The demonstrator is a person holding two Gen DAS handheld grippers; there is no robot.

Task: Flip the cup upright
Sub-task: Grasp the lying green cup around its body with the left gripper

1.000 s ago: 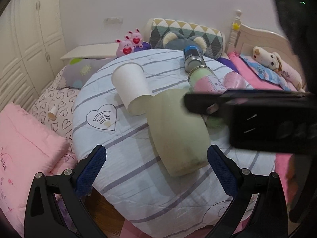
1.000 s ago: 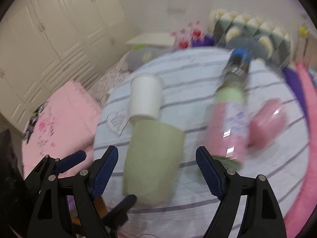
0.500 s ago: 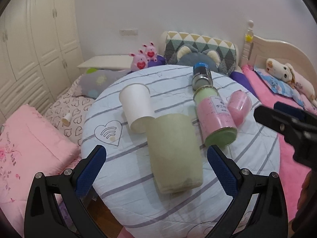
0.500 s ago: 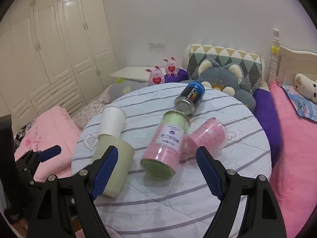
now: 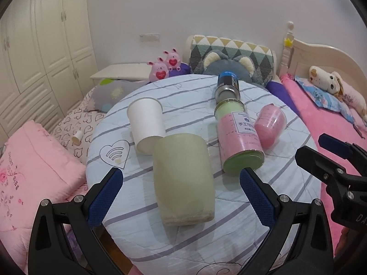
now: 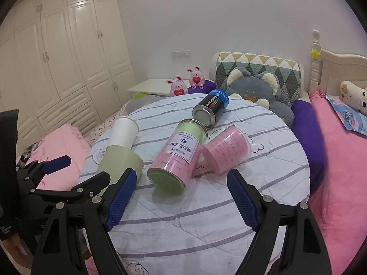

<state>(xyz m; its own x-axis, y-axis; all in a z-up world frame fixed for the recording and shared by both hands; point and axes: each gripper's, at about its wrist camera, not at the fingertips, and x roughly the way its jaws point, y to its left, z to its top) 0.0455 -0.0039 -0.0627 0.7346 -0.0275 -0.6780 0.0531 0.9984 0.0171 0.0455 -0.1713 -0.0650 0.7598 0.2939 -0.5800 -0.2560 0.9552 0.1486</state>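
A pale green cup (image 5: 183, 178) lies on its side on the round table (image 5: 197, 247), its wide end toward me; it also shows in the right wrist view (image 6: 119, 162). A white paper cup (image 5: 146, 123) lies on its side just behind it and touches it. A pink cup (image 5: 270, 123) lies on its side at the right (image 6: 226, 152). My left gripper (image 5: 181, 197) is open and empty, its fingers on either side of the green cup's near end. My right gripper (image 6: 181, 194) is open and empty, in front of the pink and green jar (image 6: 177, 158).
A pink and green jar (image 5: 238, 139) and a dark spray can (image 5: 228, 86) lie on the striped cloth. Beds with pink bedding flank the table. Plush toys (image 5: 234, 65) and a patterned cushion (image 6: 259, 68) sit behind it. White wardrobes (image 6: 57, 68) stand at the left.
My right gripper has pulled back to the right, off the green cup, and out of the left wrist view's middle. The left gripper has drawn back a little. The cups have not moved.
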